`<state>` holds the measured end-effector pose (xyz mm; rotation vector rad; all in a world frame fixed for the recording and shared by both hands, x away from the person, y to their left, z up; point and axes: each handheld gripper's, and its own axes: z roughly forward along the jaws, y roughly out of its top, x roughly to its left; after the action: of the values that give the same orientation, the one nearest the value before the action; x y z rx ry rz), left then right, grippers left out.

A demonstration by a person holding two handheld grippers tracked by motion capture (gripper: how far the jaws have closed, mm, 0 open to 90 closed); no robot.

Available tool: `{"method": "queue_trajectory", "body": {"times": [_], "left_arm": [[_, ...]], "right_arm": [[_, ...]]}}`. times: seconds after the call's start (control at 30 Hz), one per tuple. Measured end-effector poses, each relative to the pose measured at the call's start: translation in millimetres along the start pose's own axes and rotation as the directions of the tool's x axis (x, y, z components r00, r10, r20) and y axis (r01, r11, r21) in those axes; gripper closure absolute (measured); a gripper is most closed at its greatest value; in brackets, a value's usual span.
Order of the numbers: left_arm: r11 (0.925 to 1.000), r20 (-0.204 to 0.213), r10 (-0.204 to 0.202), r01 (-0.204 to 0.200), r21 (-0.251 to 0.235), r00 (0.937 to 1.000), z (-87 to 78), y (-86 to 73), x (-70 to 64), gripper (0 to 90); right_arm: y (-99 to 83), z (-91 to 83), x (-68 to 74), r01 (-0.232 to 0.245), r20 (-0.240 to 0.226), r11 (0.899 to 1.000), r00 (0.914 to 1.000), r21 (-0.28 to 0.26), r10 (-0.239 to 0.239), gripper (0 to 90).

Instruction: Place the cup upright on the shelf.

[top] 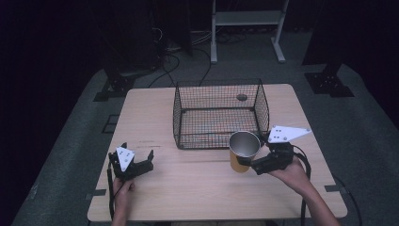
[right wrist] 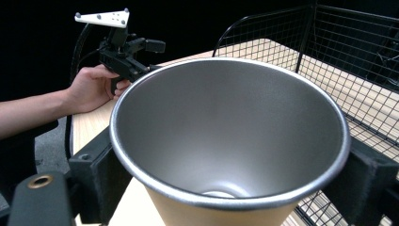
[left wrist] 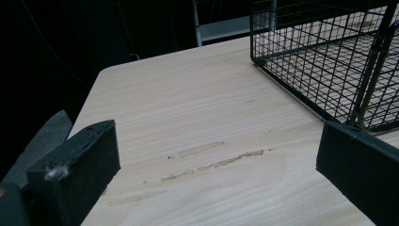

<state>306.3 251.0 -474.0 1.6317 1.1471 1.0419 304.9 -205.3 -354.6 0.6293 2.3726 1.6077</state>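
Observation:
A metal cup [top: 243,146] with a tan outside and a silver inside stands upright just in front of the wire basket's [top: 216,134] near right corner. My right gripper [top: 245,159] is shut on the cup, one jaw on each side of its wall below the rim. In the right gripper view the cup [right wrist: 226,127] is empty, gripped by my right gripper [right wrist: 230,181]. My left gripper [top: 137,151] rests low at the table's near left, open and holding nothing. The left gripper [left wrist: 216,169] view shows bare wood between the spread jaws. Whether the cup touches the table I cannot tell.
The black wire basket [left wrist: 329,61] is empty and sits at the table's [top: 197,188] middle back. Faint scuff marks [left wrist: 211,162] lie on the wood ahead of the left gripper. Dark floor, cables and a white stand frame [top: 247,19] lie beyond the far edge.

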Motion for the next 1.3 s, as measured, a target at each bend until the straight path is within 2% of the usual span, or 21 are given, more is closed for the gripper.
{"method": "queue_trajectory", "body": {"times": [0.4, 0.77, 1.3], "left_arm": [[1.0, 0.002, -0.004, 0.004, 0.001, 1.0, -0.2, 0.1, 0.0, 0.0], [1.0, 0.003, -0.007, 0.007, -0.001, 1.0, -0.2, 0.0, 0.2, 0.0], [1.0, 0.005, -0.008, 0.008, 0.0, 1.0, -0.4, 0.1, 0.9, 0.0]], "right_arm": [[32.0, 4.5, -13.9, 0.004, -0.011, 1.0, 0.9999, 0.004, -0.004, 12.5], [51.6, 13.8, -29.2, -0.024, -0.031, 1.0, 0.9992, -0.01, 0.024, 12.5], [67.1, 29.9, -55.2, -0.064, -0.028, 0.998, 0.9976, 0.005, 0.064, 12.5]]}}
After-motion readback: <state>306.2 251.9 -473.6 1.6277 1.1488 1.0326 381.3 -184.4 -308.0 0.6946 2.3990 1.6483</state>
